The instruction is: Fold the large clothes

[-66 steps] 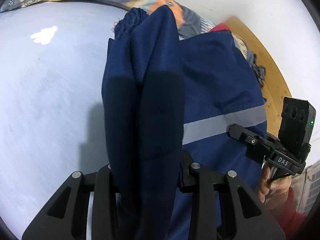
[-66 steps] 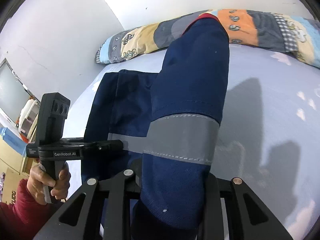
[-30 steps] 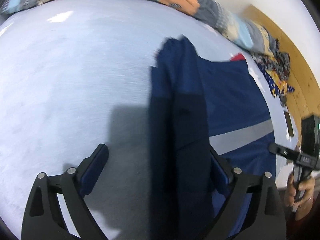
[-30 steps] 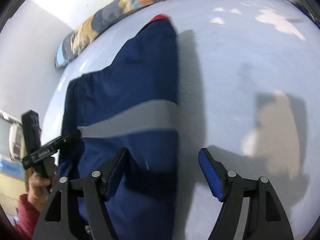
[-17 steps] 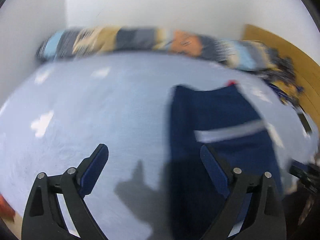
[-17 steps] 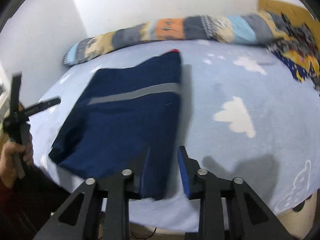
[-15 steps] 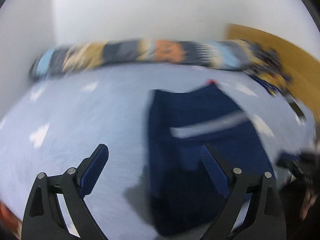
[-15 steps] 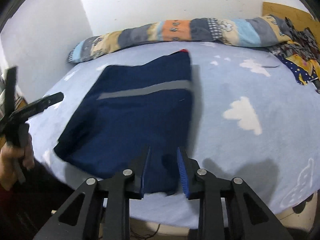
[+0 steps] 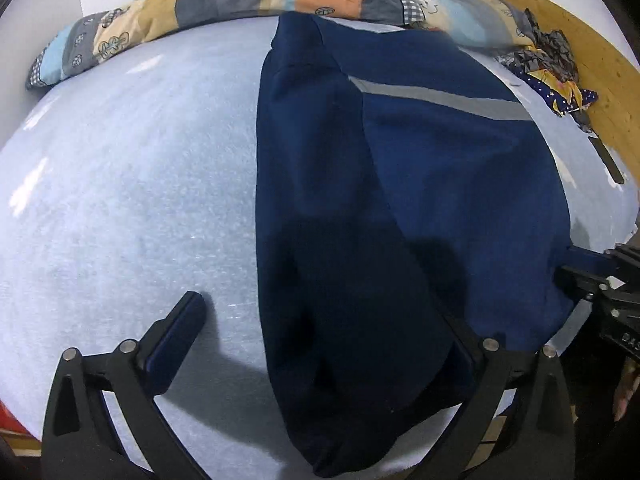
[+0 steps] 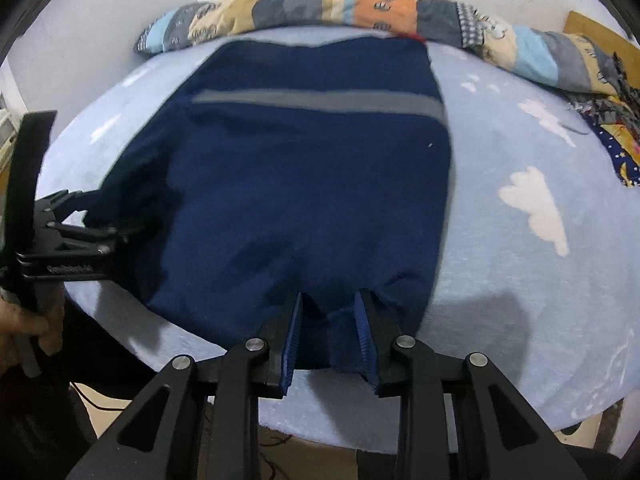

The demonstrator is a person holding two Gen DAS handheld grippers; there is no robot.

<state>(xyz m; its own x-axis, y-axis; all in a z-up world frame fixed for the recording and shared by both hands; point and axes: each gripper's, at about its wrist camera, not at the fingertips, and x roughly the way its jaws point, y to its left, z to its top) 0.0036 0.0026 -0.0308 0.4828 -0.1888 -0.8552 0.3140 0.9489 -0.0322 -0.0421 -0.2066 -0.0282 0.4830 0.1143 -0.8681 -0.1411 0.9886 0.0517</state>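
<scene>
While the garment (image 10: 304, 168) lies flat on the bed (image 10: 512, 288), its near hem sits at the bed's front edge and its far edge reaches the patchwork bolster (image 10: 360, 4). It is dark blue with one grey band (image 10: 320, 100) across its upper part.

Right gripper (image 10: 330, 320): the jaws stand narrow at the near hem, with a fold of blue cloth bunched between them. The blue pads (image 10: 294, 332) flank that fold closely. The jaws have just been closing, and whether the pads press the cloth cannot be told.

Left gripper (image 9: 320, 344): the jaws stand wide apart and have just been opening. The garment's left near corner lies between them. The left finger (image 9: 176, 340) sits over bare sheet, clear of the cloth; the right finger (image 9: 472, 344) lies at the cloth, partly hidden by it. No grip is seen.

In the right wrist view, the left gripper appears at the garment's left edge, with a hand (image 10: 24, 328) on its handle.
</scene>
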